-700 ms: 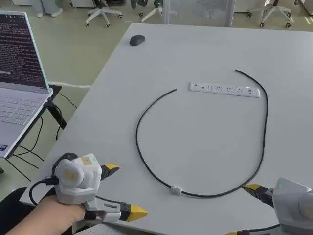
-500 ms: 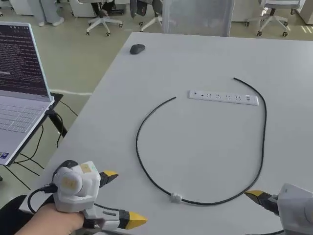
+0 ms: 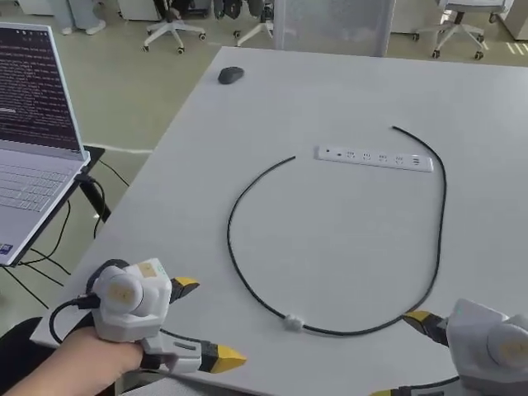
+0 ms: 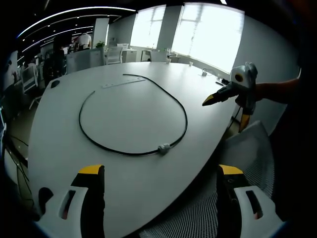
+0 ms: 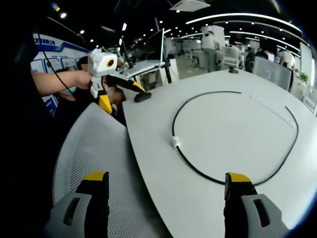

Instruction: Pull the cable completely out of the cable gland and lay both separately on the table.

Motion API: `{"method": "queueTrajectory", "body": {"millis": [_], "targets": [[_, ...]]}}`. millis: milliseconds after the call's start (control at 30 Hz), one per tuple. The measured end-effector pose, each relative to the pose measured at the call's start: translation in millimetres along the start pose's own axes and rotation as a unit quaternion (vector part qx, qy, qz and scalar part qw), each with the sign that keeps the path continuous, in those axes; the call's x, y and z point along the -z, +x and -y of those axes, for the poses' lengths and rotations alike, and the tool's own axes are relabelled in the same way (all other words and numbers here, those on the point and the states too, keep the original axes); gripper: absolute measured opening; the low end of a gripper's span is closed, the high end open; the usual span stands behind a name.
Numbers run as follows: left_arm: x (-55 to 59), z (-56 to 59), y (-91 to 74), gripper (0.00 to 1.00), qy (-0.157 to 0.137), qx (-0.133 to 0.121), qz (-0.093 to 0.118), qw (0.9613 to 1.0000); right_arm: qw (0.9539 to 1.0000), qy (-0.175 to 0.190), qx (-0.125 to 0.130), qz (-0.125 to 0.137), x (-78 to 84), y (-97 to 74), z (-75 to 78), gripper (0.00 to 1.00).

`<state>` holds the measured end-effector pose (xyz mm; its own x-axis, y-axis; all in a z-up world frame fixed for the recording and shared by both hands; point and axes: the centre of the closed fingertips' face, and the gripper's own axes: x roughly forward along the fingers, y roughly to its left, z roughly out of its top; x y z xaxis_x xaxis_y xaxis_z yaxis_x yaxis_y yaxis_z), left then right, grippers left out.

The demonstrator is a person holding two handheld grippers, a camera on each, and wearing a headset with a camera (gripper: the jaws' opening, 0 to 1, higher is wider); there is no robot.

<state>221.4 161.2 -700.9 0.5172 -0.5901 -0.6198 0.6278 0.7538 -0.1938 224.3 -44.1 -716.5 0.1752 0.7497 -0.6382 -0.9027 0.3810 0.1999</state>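
Both spread wide and empty, the left hand-held gripper [image 3: 210, 322] and right hand-held gripper [image 3: 400, 355] hovered either side of the cable gland [image 3: 292, 322], clear of it, which lay threaded on the looped cable [image 3: 231, 239] on the desk [image 3: 355, 223].

Head cam: above the near edge of the tabletop [image 3: 346, 223], pitched forward and down, sees right across to the far edge, with the laptop [image 3: 33, 140] off the left edge. Cam on left gripper [image 3: 213, 322]: low at the near left corner, close to the surface, faces across the top, angled right. Cam on right gripper [image 3: 400, 355]: low, just off the near edge at the right, faces across, angled left. Each gripper cam catches the other gripper. All three share the cable [image 3: 231, 239] loop and the cable gland [image 3: 293, 322] by the near edge. Head and left gripper views also share the power strip [image 3: 374, 157].
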Motion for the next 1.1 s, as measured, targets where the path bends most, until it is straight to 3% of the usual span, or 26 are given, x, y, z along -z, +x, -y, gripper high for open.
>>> {"method": "queueTrajectory", "body": {"millis": [200, 567, 1100], "targets": [[5.0, -0.3, 0.3, 0.94, 0.002, 0.001, -0.007, 1.0000, 1.0000, 0.003, 0.004, 0.001, 0.0, 0.1, 2.2, 0.97], [3.4, -8.2, 2.2, 0.94, 0.005, 0.002, -0.007, 1.0000, 0.9999, 0.009, 0.010, -0.001, -0.4, 1.9, 4.4, 0.97], [8.0, -15.0, 10.3, 0.93, 0.013, 0.025, -0.021, 0.9994, 0.9998, 0.011, 0.005, -0.014, -9.7, 26.5, 9.5, 0.93]]}}
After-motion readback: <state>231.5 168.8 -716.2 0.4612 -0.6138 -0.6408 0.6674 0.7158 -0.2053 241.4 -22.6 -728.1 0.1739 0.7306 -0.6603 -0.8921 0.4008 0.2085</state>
